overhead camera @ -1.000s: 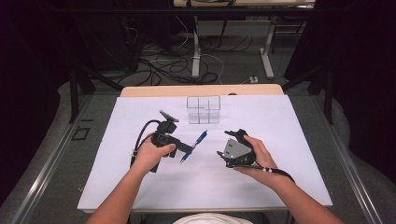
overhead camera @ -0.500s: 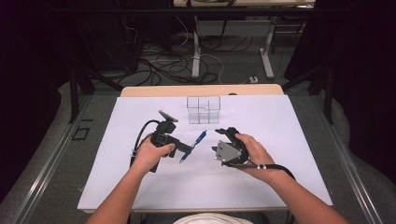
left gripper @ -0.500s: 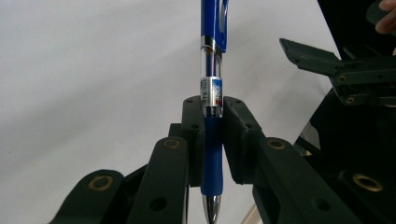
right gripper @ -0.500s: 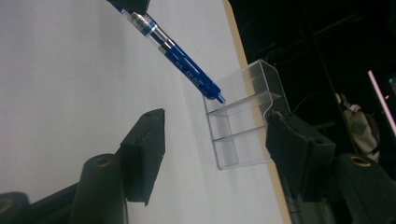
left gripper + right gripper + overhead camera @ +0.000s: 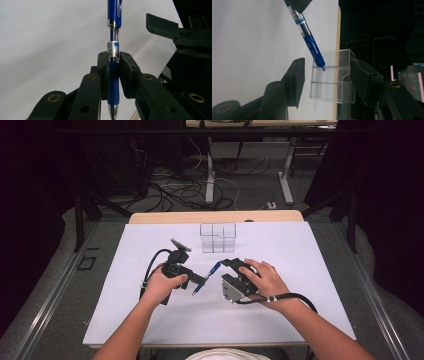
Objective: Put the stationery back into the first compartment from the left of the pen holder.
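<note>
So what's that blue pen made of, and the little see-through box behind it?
The pen looks like plastic: a glossy blue cap end, a clear middle, a matte blue grip that may be rubber, plus a shiny tip and band, probably metal. The box appears to be clear hard plastic, likely acrylic: the table shows through it, its edges catch light, and inner walls divide it.

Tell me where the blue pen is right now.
In the high view the pen is mid-table, clamped in the left gripper, its free end toward the right gripper, just in front of the clear holder.
</note>
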Available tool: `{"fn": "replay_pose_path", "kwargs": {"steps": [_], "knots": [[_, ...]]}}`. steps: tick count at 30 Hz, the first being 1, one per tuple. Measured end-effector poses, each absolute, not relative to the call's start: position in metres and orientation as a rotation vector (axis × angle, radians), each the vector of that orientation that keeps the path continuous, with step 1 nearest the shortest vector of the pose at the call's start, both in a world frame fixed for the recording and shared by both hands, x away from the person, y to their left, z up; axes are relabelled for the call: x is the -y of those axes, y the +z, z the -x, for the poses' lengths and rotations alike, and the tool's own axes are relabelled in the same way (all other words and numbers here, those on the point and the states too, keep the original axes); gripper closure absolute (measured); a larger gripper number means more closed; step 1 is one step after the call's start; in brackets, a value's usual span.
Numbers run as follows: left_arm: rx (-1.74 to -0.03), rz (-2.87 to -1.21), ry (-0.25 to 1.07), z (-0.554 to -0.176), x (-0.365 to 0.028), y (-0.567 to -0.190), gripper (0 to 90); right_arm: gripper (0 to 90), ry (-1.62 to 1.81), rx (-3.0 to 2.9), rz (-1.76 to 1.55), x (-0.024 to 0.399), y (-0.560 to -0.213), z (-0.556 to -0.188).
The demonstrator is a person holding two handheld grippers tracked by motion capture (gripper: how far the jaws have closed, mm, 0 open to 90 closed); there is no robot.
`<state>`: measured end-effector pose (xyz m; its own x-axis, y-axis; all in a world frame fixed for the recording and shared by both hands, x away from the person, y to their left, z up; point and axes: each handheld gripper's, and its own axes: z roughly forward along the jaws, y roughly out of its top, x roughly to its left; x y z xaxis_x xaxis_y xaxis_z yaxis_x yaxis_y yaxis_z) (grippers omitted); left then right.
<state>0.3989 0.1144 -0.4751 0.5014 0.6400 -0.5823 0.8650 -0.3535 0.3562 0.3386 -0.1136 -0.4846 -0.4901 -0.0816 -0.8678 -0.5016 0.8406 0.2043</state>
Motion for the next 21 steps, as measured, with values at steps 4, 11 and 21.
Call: {"fn": "replay_pose_path", "kwargs": {"steps": [4,11,21], "knots": [[-1.216,-2.120,-0.458,-0.399,-0.113,-0.476,79.5,52.6,0.477,-2.018,0.525,0.108,-0.486,-0.337],[-1.224,-2.129,-0.473,-0.398,-0.108,-0.479,79.5,57.8,0.412,-2.002,0.622,0.103,-0.490,-0.336],[-1.209,-2.135,-0.488,-0.397,-0.105,-0.480,79.5,61.6,0.374,-2.009,0.676,0.098,-0.498,-0.335]]}}
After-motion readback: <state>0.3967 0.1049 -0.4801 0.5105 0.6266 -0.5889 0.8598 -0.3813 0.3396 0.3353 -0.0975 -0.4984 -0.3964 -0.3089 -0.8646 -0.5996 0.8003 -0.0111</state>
